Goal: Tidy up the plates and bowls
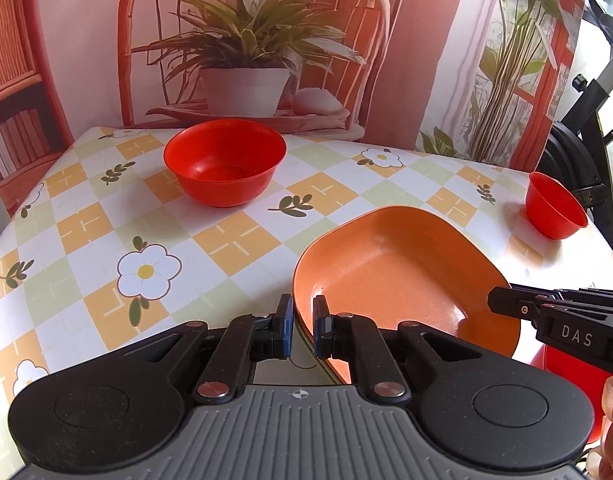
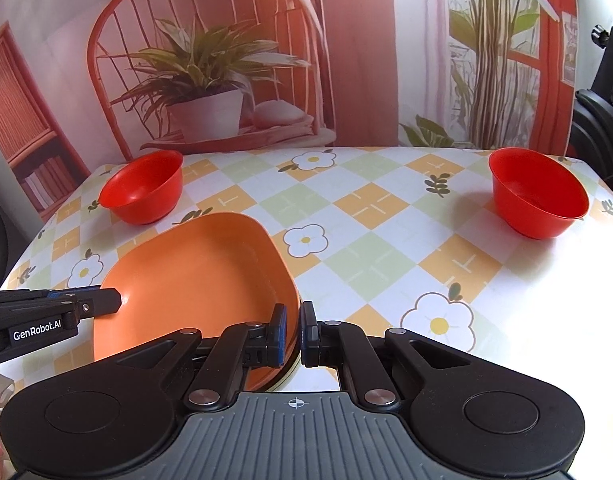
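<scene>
Left wrist: both grippers (image 1: 303,322) (image 2: 293,330) clamp orange plate (image 1: 394,276) rim | red bowls (image 1: 225,160) (image 2: 538,196) apart

Staged home dining setup, not a real room. A printed backdrop (image 2: 266,60) showing a rattan chair, potted plant and bookshelf is standing at the tabletop's (image 2: 366,240) far edge; black stand hardware (image 1: 586,120) is showing past its right edge. A flowered checked cloth is covering the tabletop.

White letters "DAS" stand on the black body of the right gripper (image 1: 496,303), beside the orange plate (image 1: 386,280). "GenRobot.AI" stands on the left gripper (image 2: 114,300), also beside that plate. No other text legible.
</scene>
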Motion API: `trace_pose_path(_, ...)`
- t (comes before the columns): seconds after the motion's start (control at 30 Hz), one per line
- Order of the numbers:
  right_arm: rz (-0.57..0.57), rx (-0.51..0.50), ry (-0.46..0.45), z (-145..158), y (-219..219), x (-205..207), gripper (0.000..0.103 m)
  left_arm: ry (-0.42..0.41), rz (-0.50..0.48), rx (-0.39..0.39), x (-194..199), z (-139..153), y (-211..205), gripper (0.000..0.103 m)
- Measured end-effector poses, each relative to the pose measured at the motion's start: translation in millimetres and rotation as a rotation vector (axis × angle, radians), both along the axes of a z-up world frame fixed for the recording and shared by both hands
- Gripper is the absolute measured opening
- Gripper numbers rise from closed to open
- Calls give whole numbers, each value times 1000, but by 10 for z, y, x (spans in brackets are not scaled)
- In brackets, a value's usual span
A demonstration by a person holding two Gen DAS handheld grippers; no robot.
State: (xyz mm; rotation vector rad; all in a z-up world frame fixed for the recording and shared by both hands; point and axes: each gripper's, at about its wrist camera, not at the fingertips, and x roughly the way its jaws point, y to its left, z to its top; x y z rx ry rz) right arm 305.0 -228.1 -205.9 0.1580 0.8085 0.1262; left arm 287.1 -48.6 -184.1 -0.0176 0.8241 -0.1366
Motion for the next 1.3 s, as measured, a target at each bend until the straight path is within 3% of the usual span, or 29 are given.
trace_pose_path(0.4, -14, -11, -2, 29, 0, -34, 13, 14, 19, -9, 7, 14, 52, 13)
trace_pose_path(0.53, -32, 25, -19, 115, -90, -75, 13, -7, 48, -18, -30, 74, 112, 19)
trace_pose_path(0.83, -22, 103, -67, 370, -122, -84, 16, -43, 68, -50, 61, 312, 380, 19)
trace_pose_path(1.03, 26, 110, -79, 548, 124, 53, 20, -110, 85, 19, 249, 620, 732, 19)
trace_pose_path(1.3, 62, 132, -41, 613, 588, 456, 20, -138, 3, 82, 620, 823, 1020, 19)
